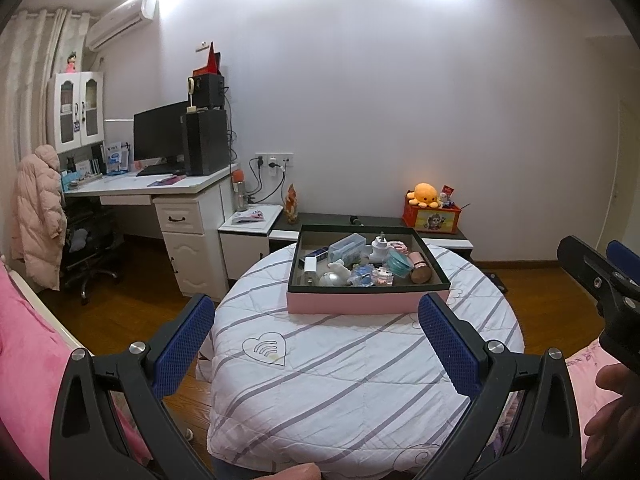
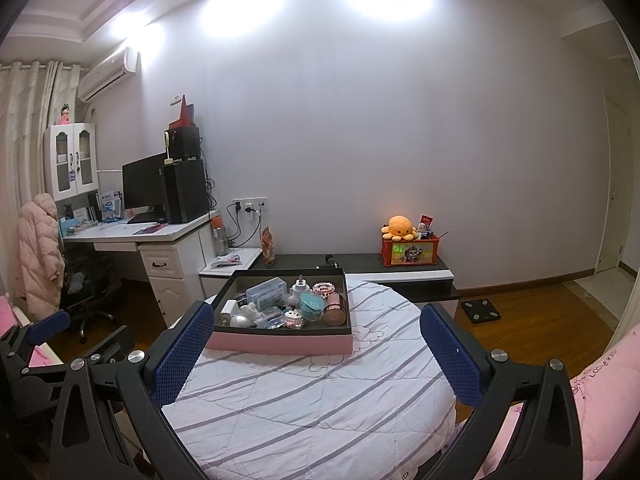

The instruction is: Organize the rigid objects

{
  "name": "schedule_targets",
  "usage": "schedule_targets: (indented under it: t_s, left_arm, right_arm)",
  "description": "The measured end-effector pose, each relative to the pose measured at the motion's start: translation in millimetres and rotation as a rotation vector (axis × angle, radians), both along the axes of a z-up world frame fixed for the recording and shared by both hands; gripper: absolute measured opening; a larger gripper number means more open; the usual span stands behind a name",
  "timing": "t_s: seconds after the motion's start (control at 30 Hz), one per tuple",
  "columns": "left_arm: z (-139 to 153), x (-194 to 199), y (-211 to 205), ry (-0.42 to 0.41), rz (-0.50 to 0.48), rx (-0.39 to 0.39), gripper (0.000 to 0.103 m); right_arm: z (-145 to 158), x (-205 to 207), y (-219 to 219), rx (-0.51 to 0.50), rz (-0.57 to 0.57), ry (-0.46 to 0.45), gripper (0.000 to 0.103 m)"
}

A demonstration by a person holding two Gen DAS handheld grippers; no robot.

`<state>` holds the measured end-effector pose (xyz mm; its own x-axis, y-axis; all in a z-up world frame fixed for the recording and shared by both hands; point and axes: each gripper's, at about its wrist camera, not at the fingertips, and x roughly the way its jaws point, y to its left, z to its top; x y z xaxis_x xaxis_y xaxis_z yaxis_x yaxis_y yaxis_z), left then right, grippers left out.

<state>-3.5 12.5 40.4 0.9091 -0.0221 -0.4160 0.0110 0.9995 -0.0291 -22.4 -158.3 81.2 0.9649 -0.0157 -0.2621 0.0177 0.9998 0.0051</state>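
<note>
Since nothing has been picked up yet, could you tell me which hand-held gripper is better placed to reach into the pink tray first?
Probably the left hand-held gripper: the pink tray sits centred between its open fingers. In the right hand-held gripper's view, the tray lies off toward its left finger.

Left gripper (image 1: 316, 344): black angular frame, silver round screws.
Pads (image 1: 182, 346): blue, dimpled mesh texture.
Right gripper (image 2: 316, 354): same black frame, blue pads, silver screws.
Hand (image 1: 610, 408): bare skin, fingers showing.

Small items (image 1: 362, 266) heaped in the tray (image 1: 368, 303), partly overlapping, indistinct
</note>
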Motion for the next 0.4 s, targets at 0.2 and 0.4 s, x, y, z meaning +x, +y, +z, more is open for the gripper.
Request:
schedule_targets:
  t_s: [0.2, 0.4]
  left_arm:
    - [0.5, -0.7, 0.1, -0.001, -0.006, 0.004, 0.103]
    - [1.3, -2.4, -1.0, -0.005, -0.019, 0.007, 0.103]
  right_arm:
    - [-0.7, -0.5, -0.2, 0.001, 0.0, 0.0, 0.103]
    - [-2.0, 0.5, -0.1, 0.001, 0.003, 0.007, 0.103]
